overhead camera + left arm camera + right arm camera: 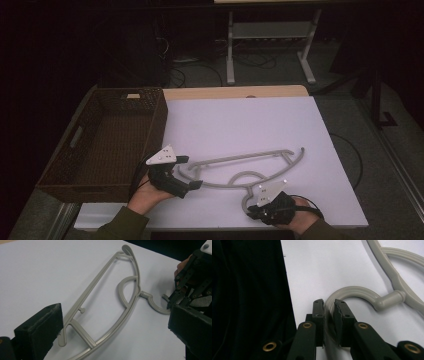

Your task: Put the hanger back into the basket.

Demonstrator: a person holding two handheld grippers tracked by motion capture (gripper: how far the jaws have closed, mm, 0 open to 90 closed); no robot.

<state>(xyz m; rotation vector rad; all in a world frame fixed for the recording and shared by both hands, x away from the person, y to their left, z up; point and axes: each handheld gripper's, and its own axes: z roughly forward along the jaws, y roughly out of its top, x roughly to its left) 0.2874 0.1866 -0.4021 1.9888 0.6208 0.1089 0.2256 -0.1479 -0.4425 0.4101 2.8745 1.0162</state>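
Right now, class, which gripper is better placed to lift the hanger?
Probably the right gripper: its jaws clamp the hanger's hook. The left gripper stands open around the hanger's end, not gripping.

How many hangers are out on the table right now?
1. The grey hanger lies flat on the white table, its hook in the right gripper and its end between the open left gripper jaws. The basket looks empty.

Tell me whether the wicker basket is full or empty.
Empty, as far as the high view shows: the wicker basket at the table's left shows bare woven floor inside, and the grey hanger lies outside it on the white board.
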